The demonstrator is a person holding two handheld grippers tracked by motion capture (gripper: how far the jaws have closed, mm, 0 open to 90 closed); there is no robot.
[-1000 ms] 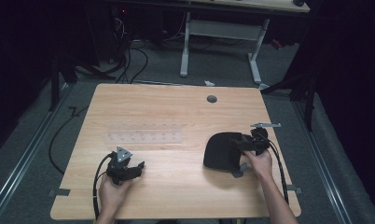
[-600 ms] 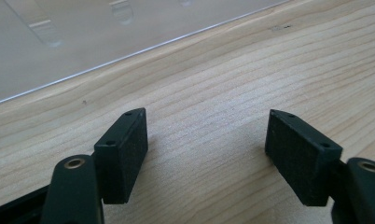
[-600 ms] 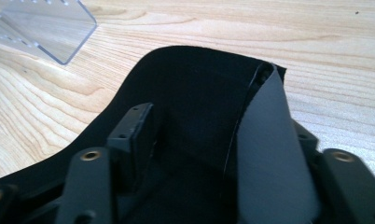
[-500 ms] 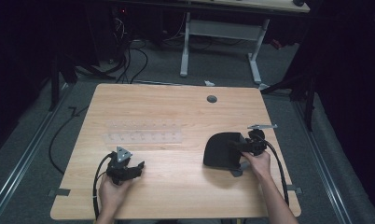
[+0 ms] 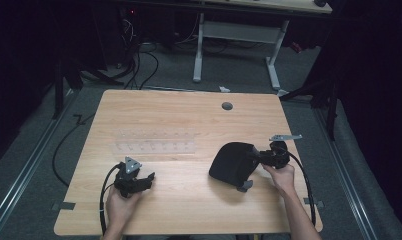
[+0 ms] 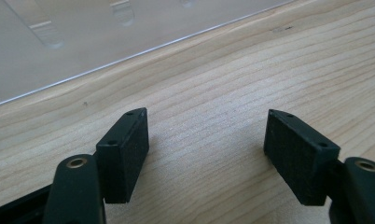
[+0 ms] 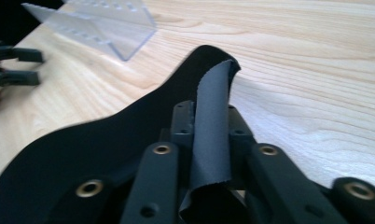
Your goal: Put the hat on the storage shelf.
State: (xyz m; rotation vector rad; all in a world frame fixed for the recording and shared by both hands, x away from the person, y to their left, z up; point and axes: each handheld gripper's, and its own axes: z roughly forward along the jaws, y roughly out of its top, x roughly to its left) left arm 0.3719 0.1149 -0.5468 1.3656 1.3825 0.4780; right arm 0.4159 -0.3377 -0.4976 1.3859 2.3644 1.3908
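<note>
At the left of the desk (image 5: 189, 115) my left gripper (image 5: 148, 179) rested low on the wood in my left hand (image 5: 120, 206), its fingers (image 6: 125, 156) spread wide with nothing but bare grain between them. Just beyond them stood the clear acrylic rack (image 5: 156, 141), its long axis running across the desk from left to right, with its near edge close ahead in the left gripper view.

Further right lay the black cloth (image 5: 231, 162), a dark matte sheet humped up off the desk rather than flat, with a small grey tab (image 5: 245, 186) showing at its near edge. It sat right of centre, well apart from my left gripper and touching only my right one, so my right hand (image 5: 280, 176) was plainly the nearer. My right gripper (image 7: 211, 140) was pinching the cloth's right edge: the fingers were pressed together on a fold of it, and the fold stood up between them with a slightly frayed cut rim. From those fingers the cloth spread away to the left, towards the rack and my other gripper. I judged that any pull or lift would have to go along that line, dragging the sheet by its held edge.
</note>
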